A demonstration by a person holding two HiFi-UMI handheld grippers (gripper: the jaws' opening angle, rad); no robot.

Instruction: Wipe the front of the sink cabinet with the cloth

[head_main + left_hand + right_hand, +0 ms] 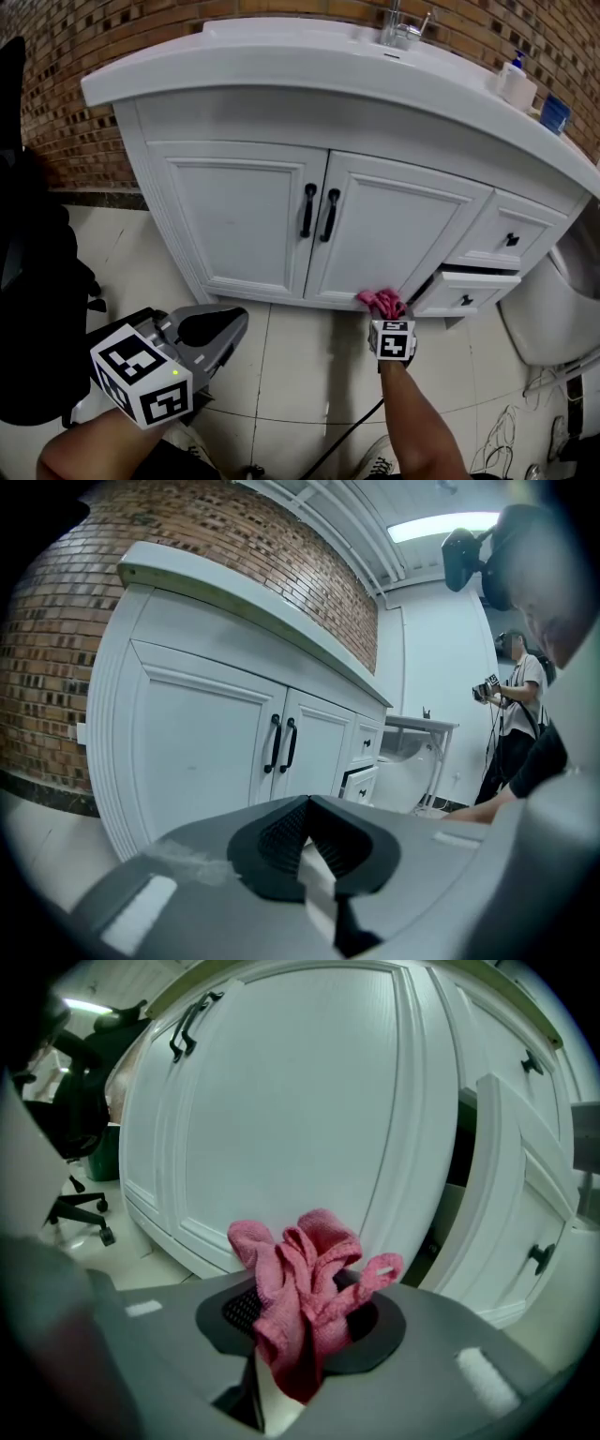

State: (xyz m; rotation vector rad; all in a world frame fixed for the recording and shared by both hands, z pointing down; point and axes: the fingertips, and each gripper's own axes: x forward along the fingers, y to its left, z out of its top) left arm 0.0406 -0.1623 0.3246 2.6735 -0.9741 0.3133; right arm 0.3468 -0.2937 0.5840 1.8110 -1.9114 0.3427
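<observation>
A white sink cabinet [281,216] with two doors and black handles [319,212] fills the head view. My right gripper [386,317] is shut on a bunched pink cloth [380,301], held low against the bottom edge of the right-hand door [300,1110]. In the right gripper view the pink cloth [305,1293] sticks out from between the jaws, just short of the door panel. My left gripper [220,328] hangs lower left, away from the cabinet, its jaws shut with nothing between them [305,841]. The cabinet front [206,752] shows ahead of it.
A lower drawer [466,291] at the right stands partly pulled out, next to my right gripper. A black chair [37,281] is at the left. A white toilet [553,309] and cables [525,422] lie at the right. Soap bottles [517,84] and a tap [398,28] sit on the countertop. Another person [516,714] stands far off.
</observation>
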